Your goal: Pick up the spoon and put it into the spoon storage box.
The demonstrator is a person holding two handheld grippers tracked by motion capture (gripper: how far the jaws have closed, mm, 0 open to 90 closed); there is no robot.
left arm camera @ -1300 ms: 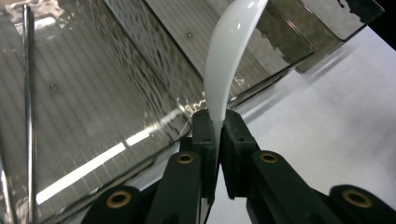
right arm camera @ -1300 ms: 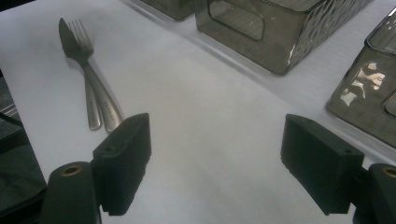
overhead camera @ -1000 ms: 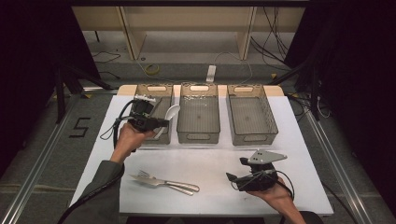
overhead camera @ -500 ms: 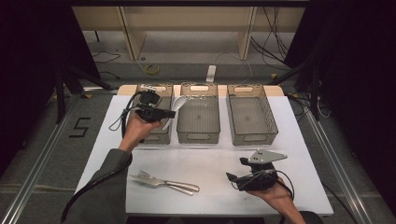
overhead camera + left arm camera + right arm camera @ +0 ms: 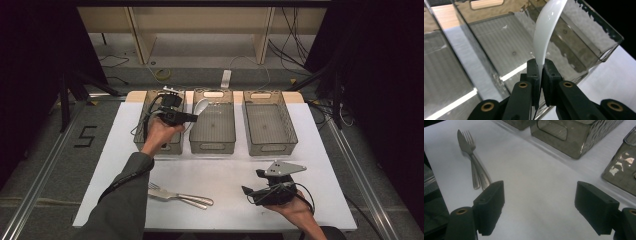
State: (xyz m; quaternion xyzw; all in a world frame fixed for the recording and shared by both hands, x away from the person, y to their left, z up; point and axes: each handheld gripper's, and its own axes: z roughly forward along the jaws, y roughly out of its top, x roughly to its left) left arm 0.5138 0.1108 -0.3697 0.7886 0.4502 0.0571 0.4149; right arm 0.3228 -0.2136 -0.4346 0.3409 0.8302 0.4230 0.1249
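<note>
A white spoon held over the bins

The left gripper pinches the white spoon by its handle end, up over the middle bin of 3. The spoon looks light, hard and smooth, so it may slip; the thin handle seems the best place to hold. The right gripper waits wide open, near the fork and knife.

bright overhead light on the white table, dark surroundings; glare on the bins, soft focus.
</note>
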